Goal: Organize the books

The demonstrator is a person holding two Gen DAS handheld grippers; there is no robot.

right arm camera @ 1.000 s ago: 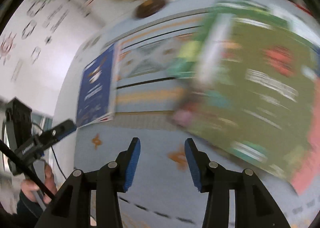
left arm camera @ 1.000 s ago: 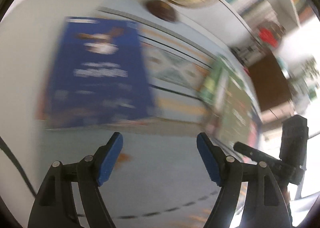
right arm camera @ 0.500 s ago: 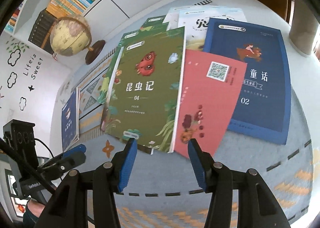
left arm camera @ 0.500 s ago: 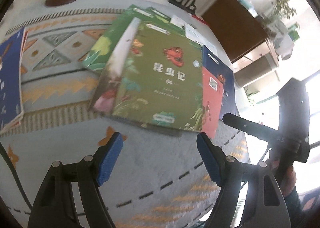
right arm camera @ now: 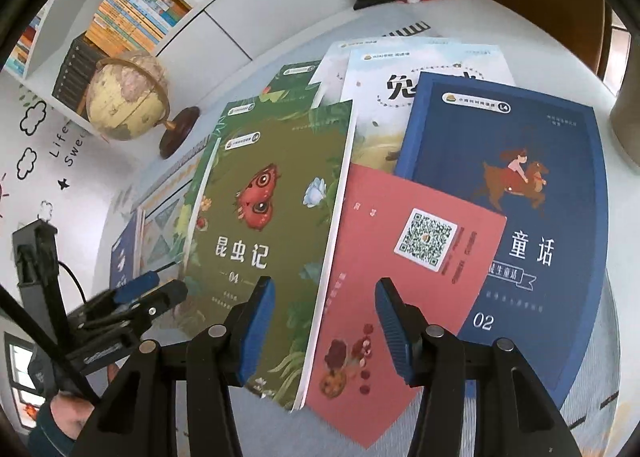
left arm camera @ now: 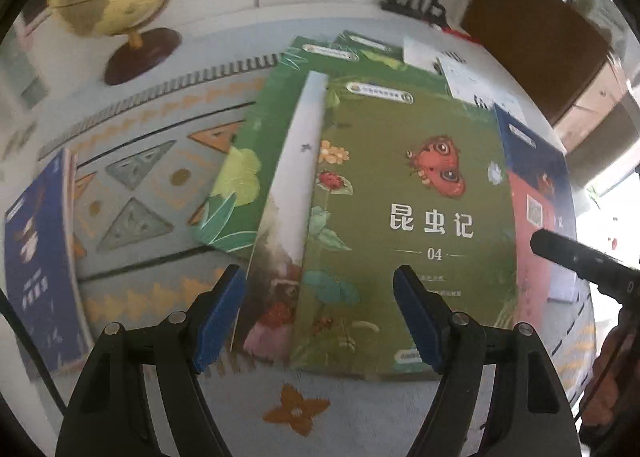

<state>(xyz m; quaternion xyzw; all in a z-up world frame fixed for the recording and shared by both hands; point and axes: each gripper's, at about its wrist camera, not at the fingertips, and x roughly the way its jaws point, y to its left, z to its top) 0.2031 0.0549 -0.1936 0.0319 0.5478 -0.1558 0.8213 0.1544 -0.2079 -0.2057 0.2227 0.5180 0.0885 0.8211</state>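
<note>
Olive-green paperback with red moth cover (left arm camera: 404,225) lies centre frame atop the fanned pile, long axis up-frame | left gripper (left arm camera: 320,321) half open, empty, straddling its lower-left corner, probably not touching | right gripper (right arm camera: 324,331) half open, empty, over its right edge.

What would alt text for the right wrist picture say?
An open right gripper hovers over overlapping books: a green insect book, a red book partly on a blue book. A globe stands behind, and the left gripper shows at left.
</note>
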